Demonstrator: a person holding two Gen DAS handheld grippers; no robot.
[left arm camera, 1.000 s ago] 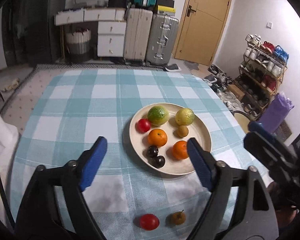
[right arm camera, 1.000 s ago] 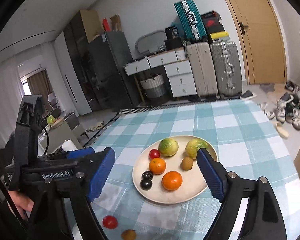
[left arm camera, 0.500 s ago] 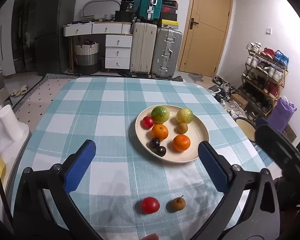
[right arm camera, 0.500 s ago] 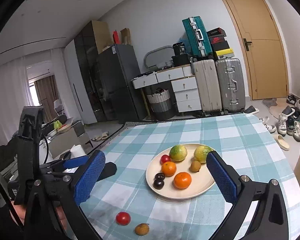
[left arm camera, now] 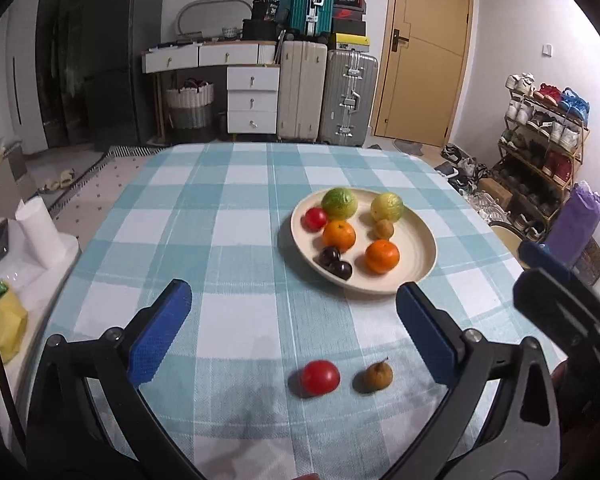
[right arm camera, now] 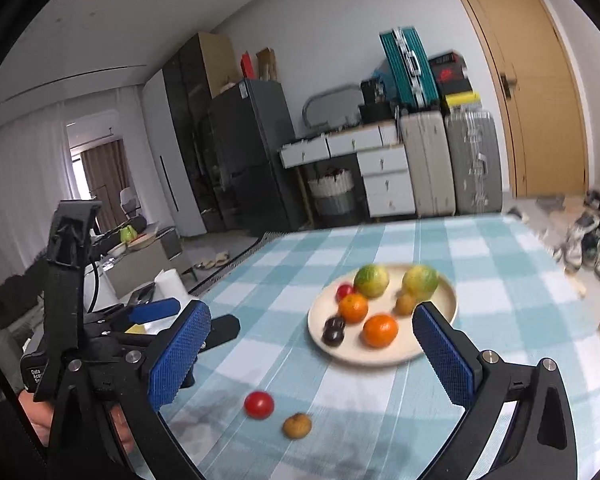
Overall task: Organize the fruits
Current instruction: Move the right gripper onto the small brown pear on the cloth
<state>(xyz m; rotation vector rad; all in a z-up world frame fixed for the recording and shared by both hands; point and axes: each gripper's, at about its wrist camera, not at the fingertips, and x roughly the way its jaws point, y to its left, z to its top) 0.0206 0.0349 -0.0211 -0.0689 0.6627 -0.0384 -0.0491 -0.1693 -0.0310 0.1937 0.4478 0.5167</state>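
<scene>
A cream plate [left arm camera: 416,240] on the checked tablecloth holds two green-yellow citrus, two oranges, a red tomato, a small brown fruit and two dark plums. A loose red tomato [left arm camera: 320,377] and a small brown fruit [left arm camera: 377,376] lie on the cloth nearer me. My left gripper [left arm camera: 292,332] is open and empty, raised above the loose fruits. My right gripper [right arm camera: 312,356] is open and empty, above the table; its view shows the plate [right arm camera: 444,300], the loose tomato [right arm camera: 259,404] and the brown fruit [right arm camera: 297,425]. The left gripper body [right arm camera: 100,320] shows at left.
The blue-and-white checked tablecloth [left arm camera: 220,216] covers the table. Suitcases [left arm camera: 328,96], white drawers and a door stand behind. A shoe rack [left arm camera: 540,140] and a purple bag are at right. A paper roll [left arm camera: 36,224] sits off the left edge.
Both grippers have pulled back and risen from the plate; the plate looks farther and the loose tomato and brown fruit sit higher in view. Jaws stay open.
</scene>
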